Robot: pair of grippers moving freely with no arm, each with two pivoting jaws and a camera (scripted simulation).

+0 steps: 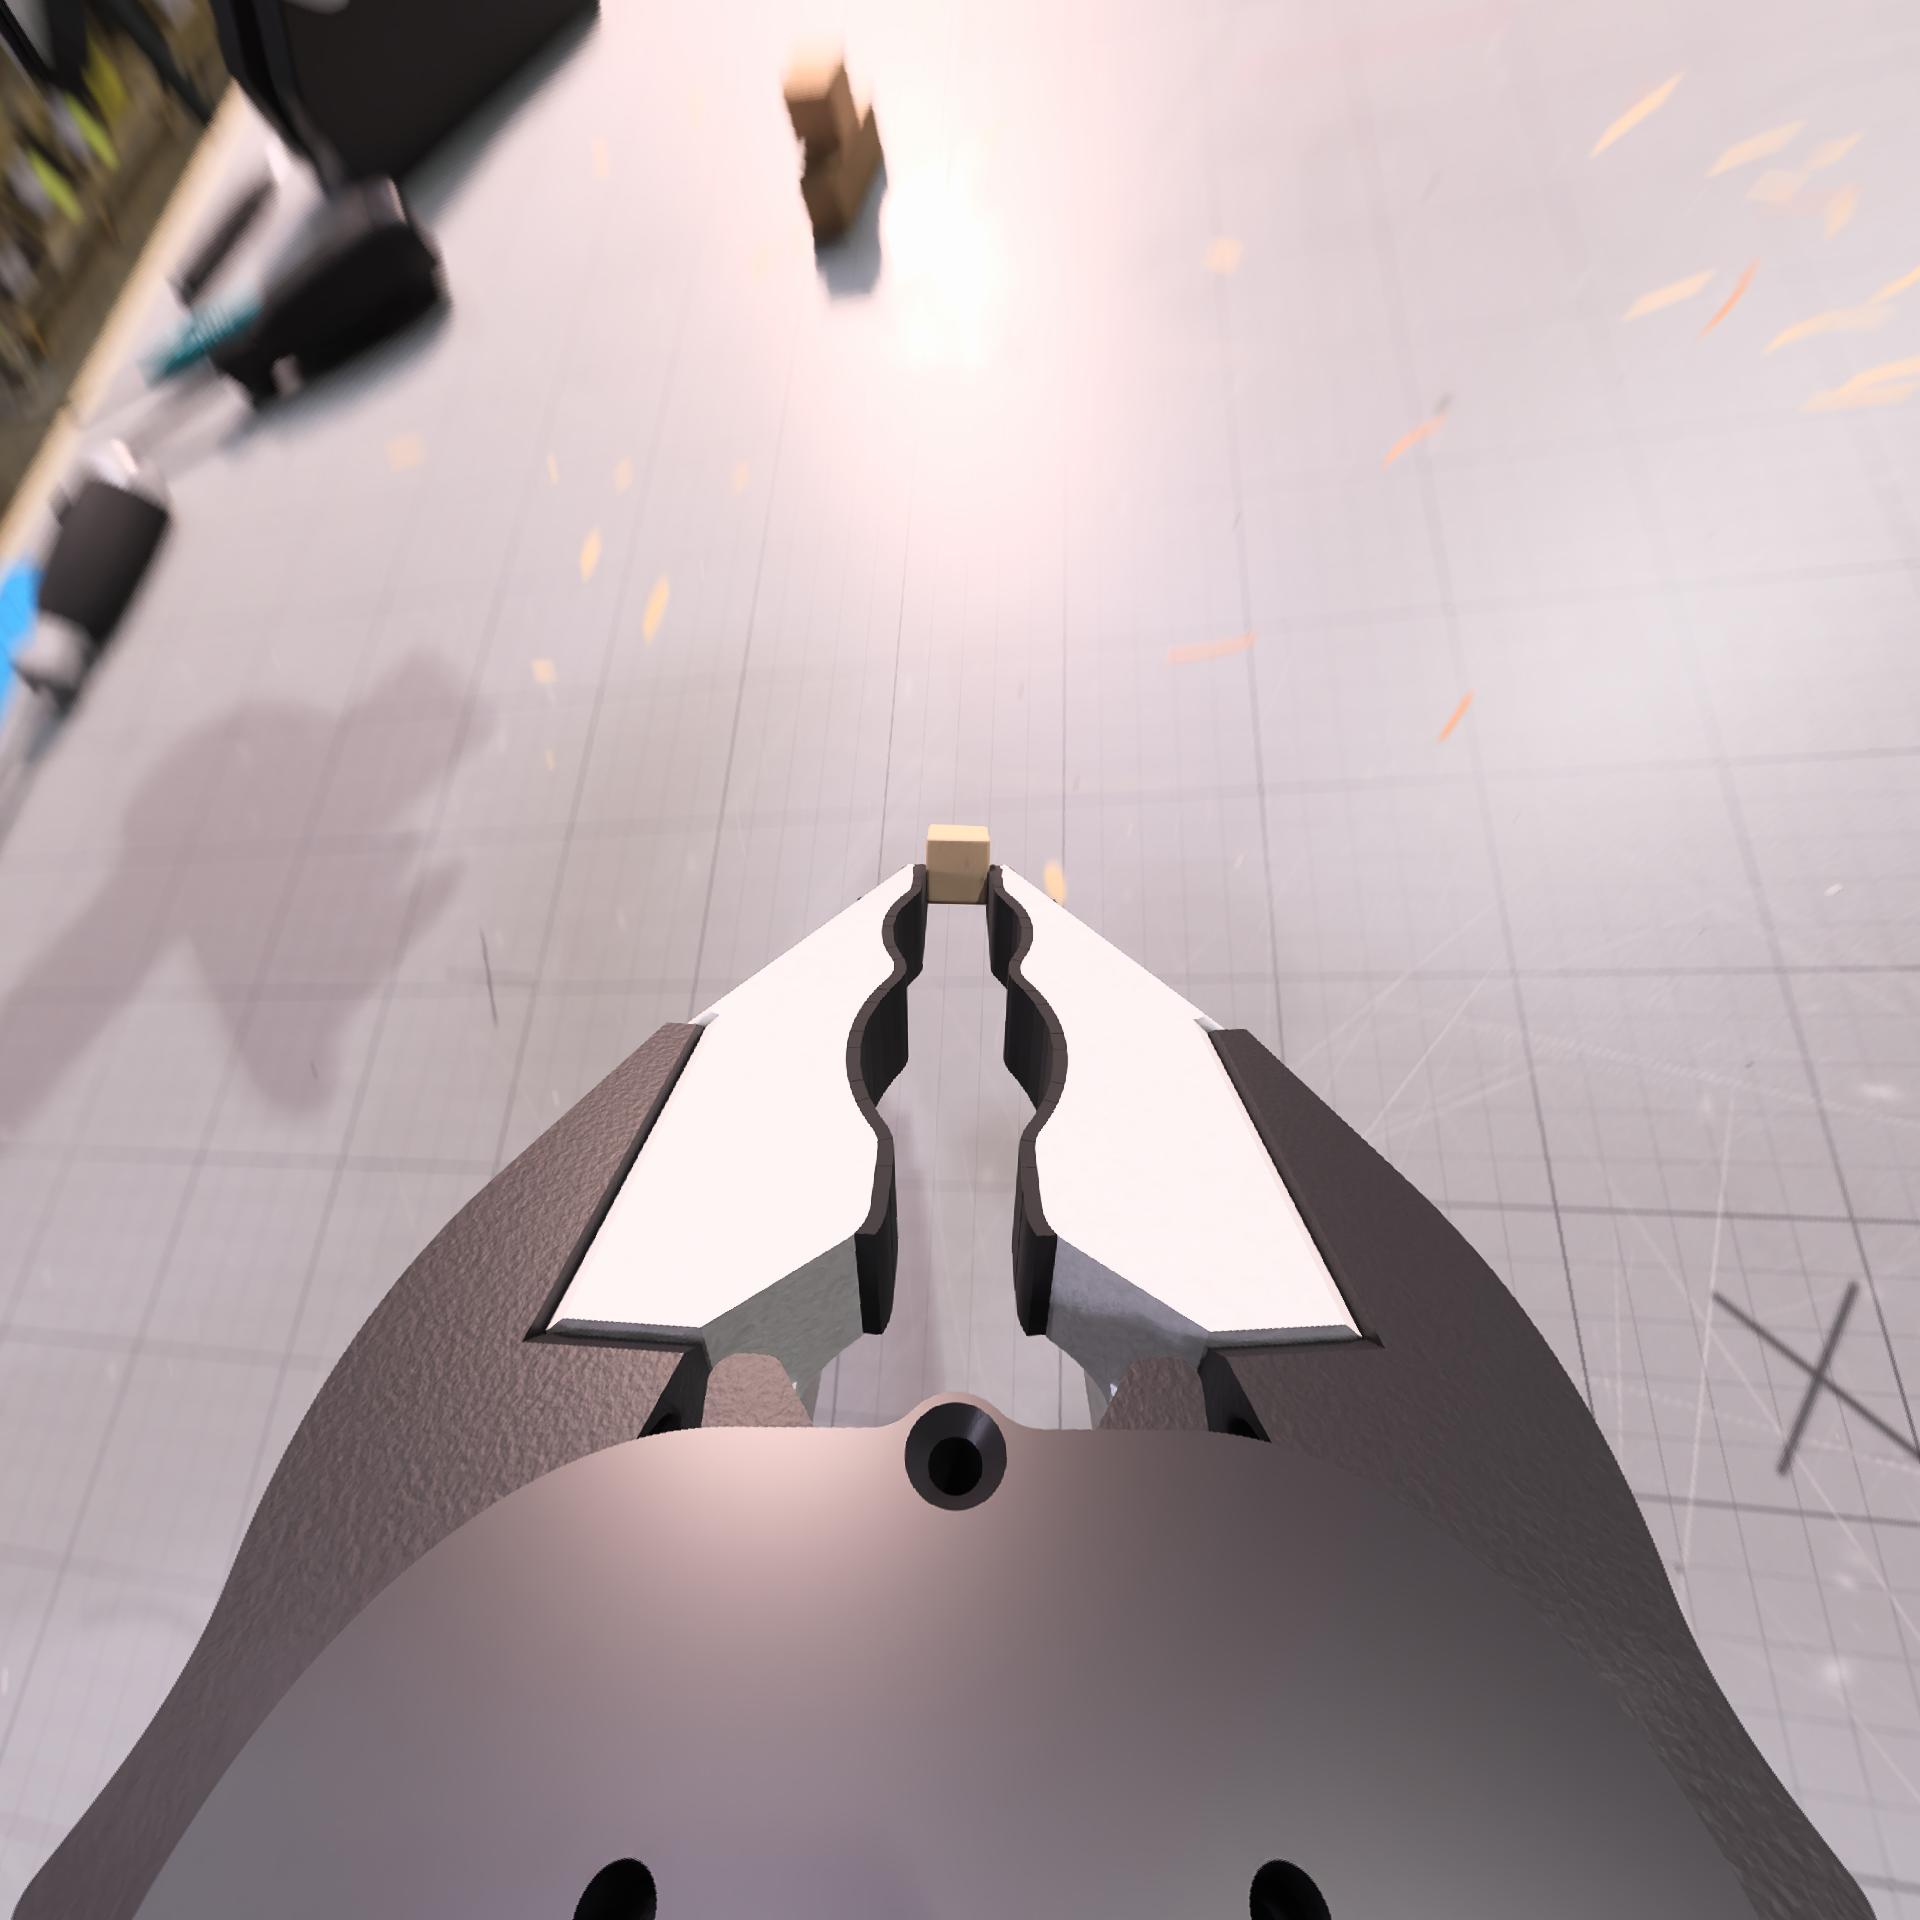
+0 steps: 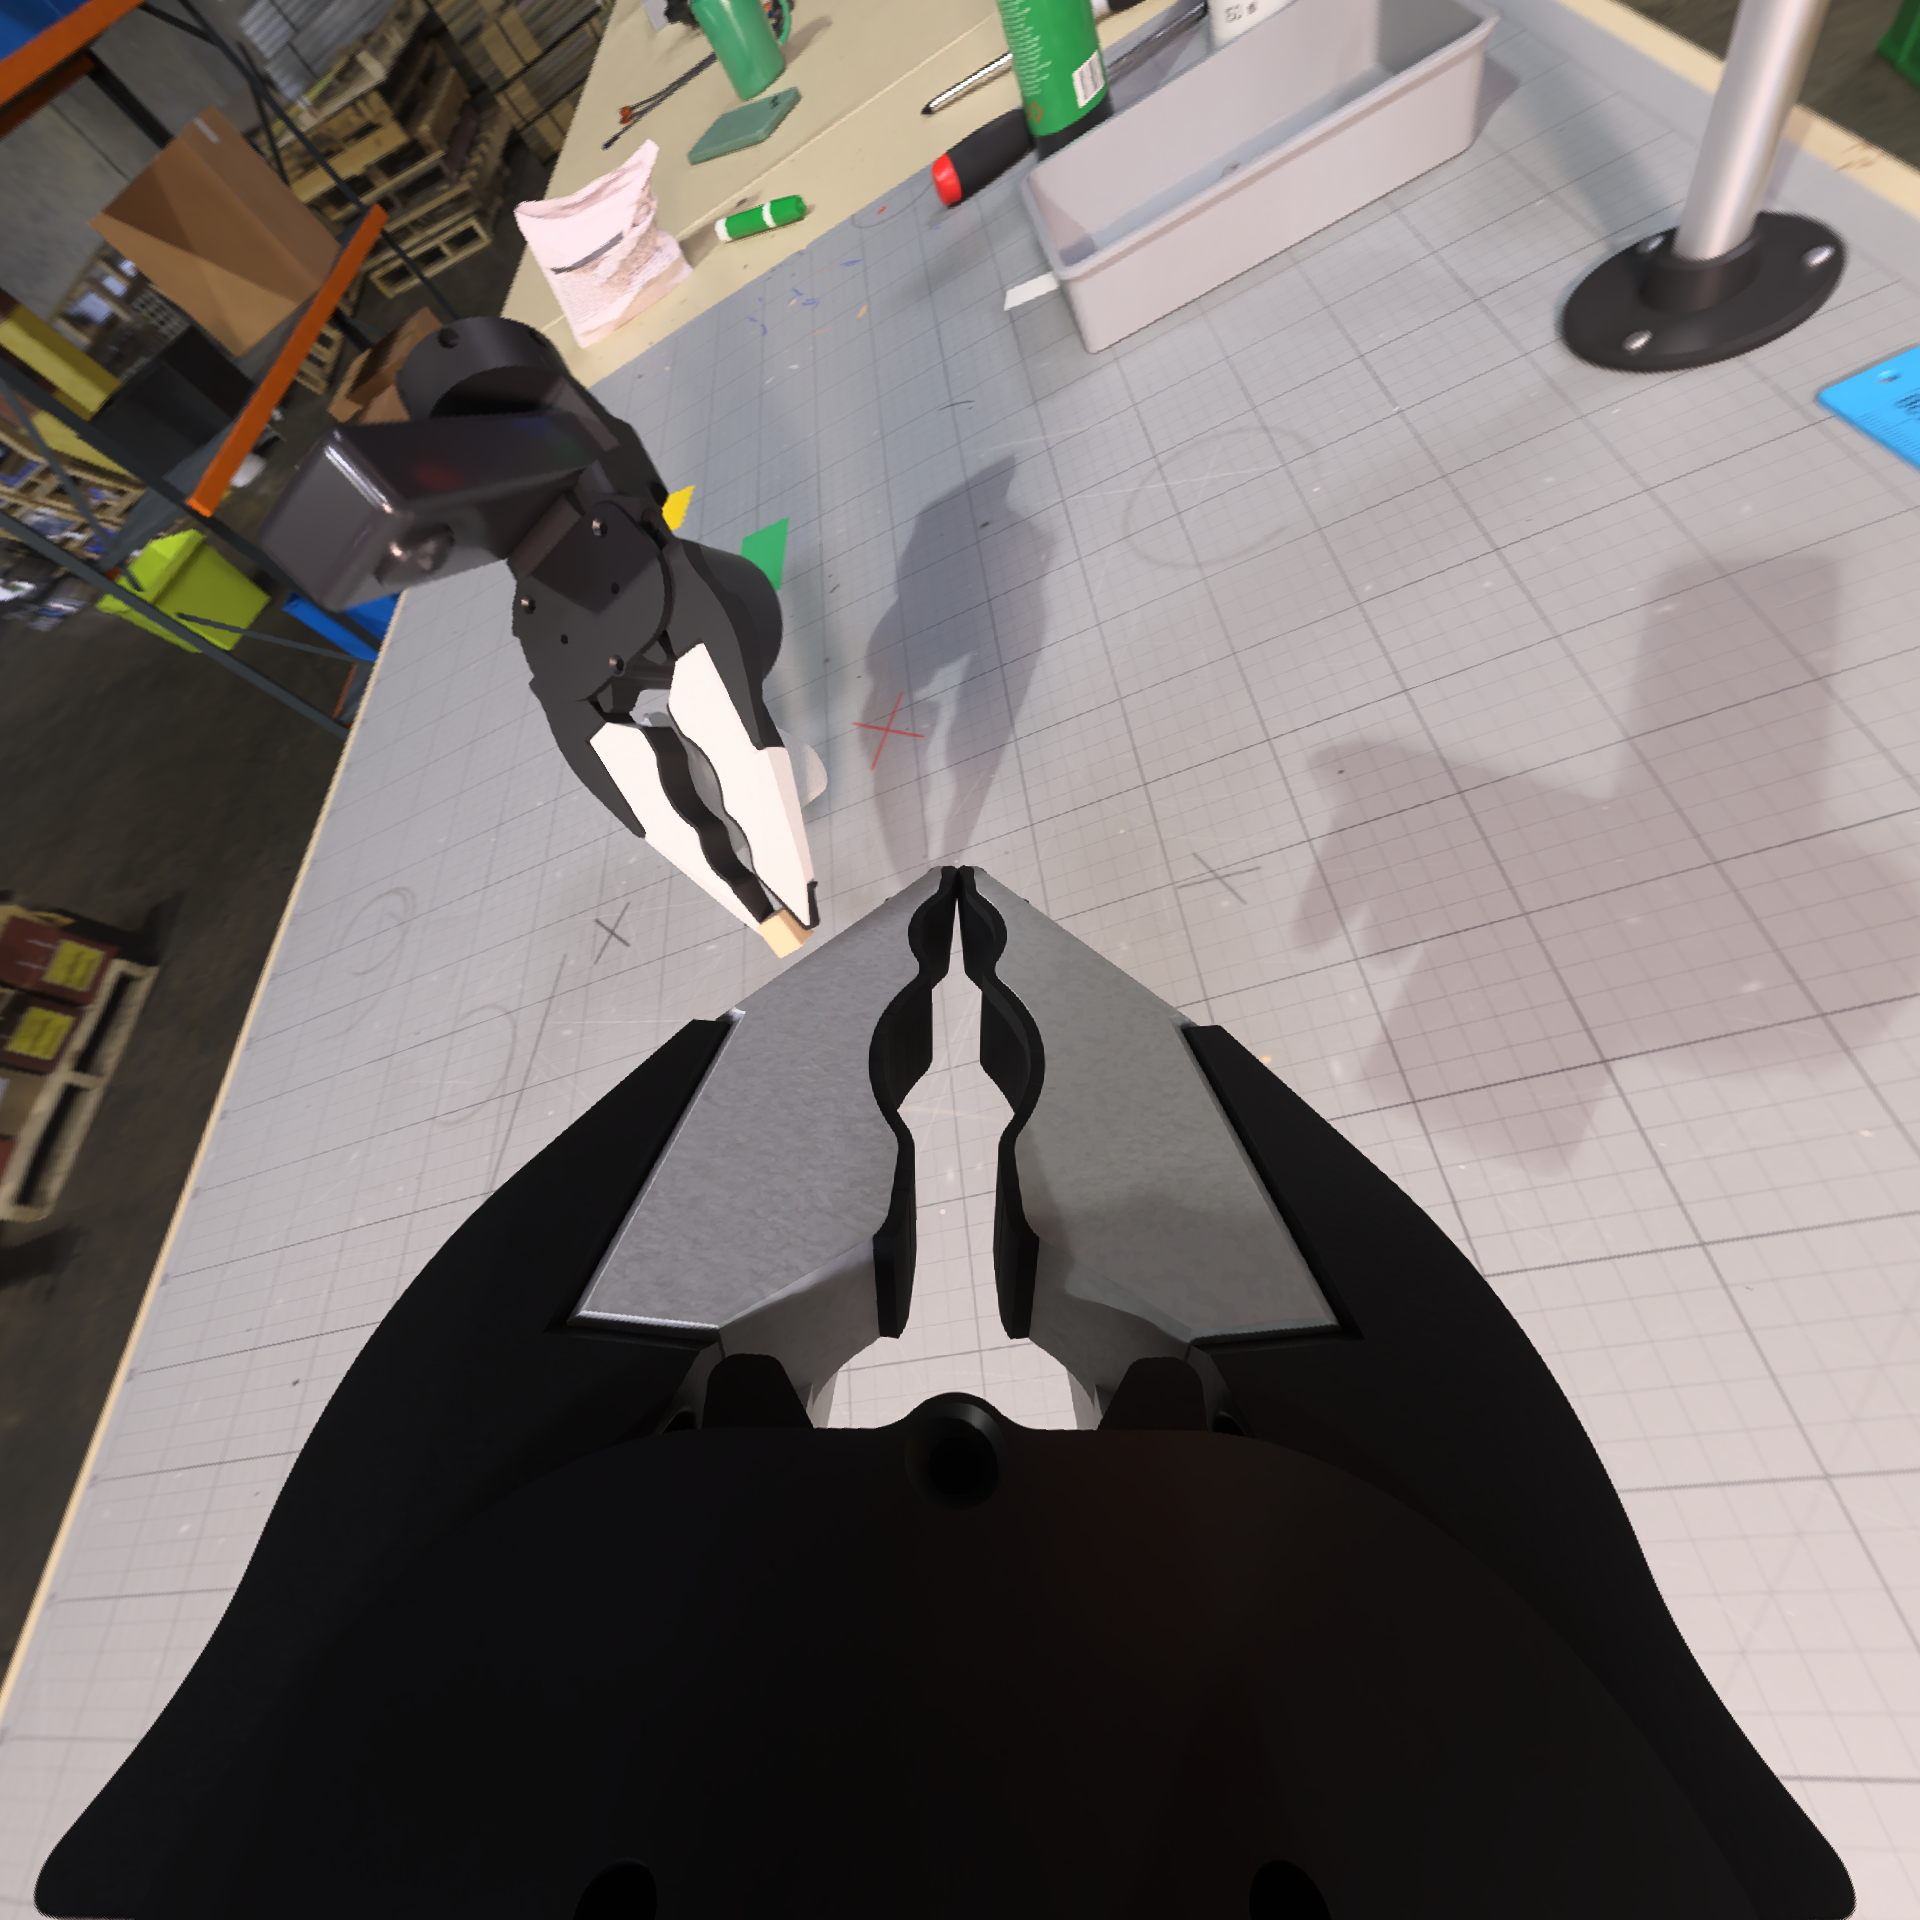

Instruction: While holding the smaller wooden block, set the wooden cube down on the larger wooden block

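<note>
In the left wrist view our left gripper (image 1: 957, 883) pinches a small pale wooden block (image 1: 957, 863) at its fingertips above the grid mat (image 1: 1351, 831); blurred brown stacked blocks (image 1: 836, 145) lie far ahead; in the right wrist view our right gripper (image 2: 955, 881) is closed on nothing, tips touching, just beside that block.

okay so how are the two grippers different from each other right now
The left gripper is shut on a small pale wooden block at its tips; the right gripper is shut with nothing between its jaws. The left gripper's finger faces look bright white, the right gripper's dull grey. The left's body reads brownish grey, the right's black. Both share the same two-finger shape with wavy inner edges, above the grid mat.
</note>
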